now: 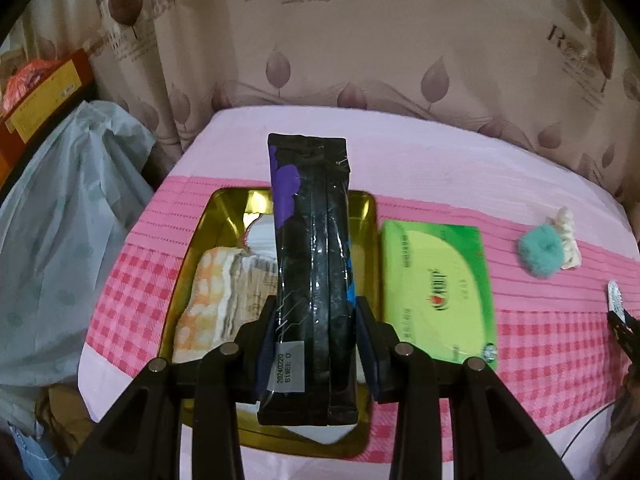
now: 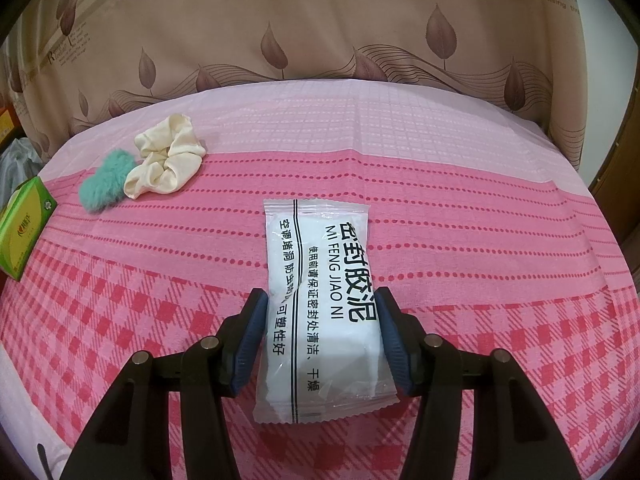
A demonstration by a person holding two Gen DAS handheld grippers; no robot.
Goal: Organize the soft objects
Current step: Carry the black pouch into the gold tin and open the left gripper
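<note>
My left gripper (image 1: 316, 312) is shut on a black packet with purple and blue print (image 1: 312, 264) and holds it on edge over a gold metal tin (image 1: 224, 208). The tin holds a folded orange-and-white cloth (image 1: 208, 300) and other soft items. My right gripper (image 2: 320, 304) is around a white sealing-putty packet (image 2: 320, 280) that lies on the pink tablecloth; both pads touch its sides. A teal fluffy scrunchie (image 2: 104, 188) and a cream scrunchie (image 2: 168, 160) lie at the far left of the right wrist view.
A green box (image 1: 436, 292) lies just right of the tin; it also shows in the right wrist view (image 2: 22, 224). A pale plastic bag (image 1: 60, 240) stands off the table's left edge. A leaf-print curtain (image 2: 320, 40) hangs behind the table.
</note>
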